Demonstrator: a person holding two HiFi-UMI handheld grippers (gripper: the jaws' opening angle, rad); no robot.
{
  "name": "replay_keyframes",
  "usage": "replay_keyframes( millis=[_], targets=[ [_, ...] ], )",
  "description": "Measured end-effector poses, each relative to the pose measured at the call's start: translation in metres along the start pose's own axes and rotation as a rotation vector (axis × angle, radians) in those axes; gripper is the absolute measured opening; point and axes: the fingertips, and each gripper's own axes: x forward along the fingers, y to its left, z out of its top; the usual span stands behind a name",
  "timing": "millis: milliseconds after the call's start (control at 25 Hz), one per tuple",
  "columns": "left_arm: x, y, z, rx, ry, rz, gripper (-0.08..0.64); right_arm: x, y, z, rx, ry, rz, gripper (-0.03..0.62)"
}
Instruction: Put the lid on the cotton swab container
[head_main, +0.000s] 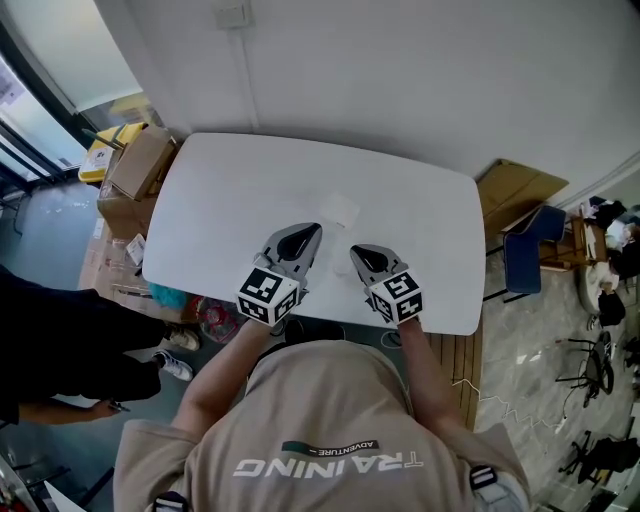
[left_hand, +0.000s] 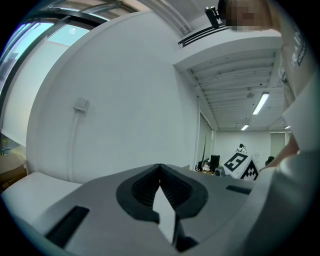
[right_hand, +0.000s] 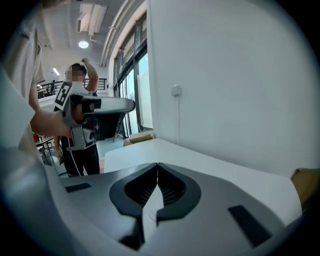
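Now part left claw (head_main: 314, 232) and right claw (head_main: 357, 253), both closed on nothing, then reach across bench (head_main: 230, 180) to what looks like the cotton swab container (head_main: 340, 210), faint and pale, just ahead.

We've got a plain white table (head_main: 430, 200) against a white wall (head_main: 400, 70). The left gripper (head_main: 313, 232) and right gripper (head_main: 354, 252) are grey with black pads, and their cubes (head_main: 268, 293) have black-and-white square markers. The shirt (head_main: 320, 420) is beige with white lettering. There are brown cardboard boxes (head_main: 140, 165) and a blue chair (head_main: 525, 255) (off to the sides). Maybe also a pale whitish thing (head_main: 340, 210), though it's hard to tell white on white.
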Motion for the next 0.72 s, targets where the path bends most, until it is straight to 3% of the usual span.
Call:
replay_keyframes(
  millis=[440, 720],
  targets=[
    [0.004, 0.009, -0.019, -0.029, 0.041, -0.007, 0.012, 0.054, 0.002, -0.078, 0.041, 0.324, 0.114, 0.017],
    [0.005, 0.018, -0.025, -0.048, 0.044, 0.002, 0.013, 0.059, 0.003, -0.098, 0.052, 0.399, 0.128, 0.017]
  ],
)
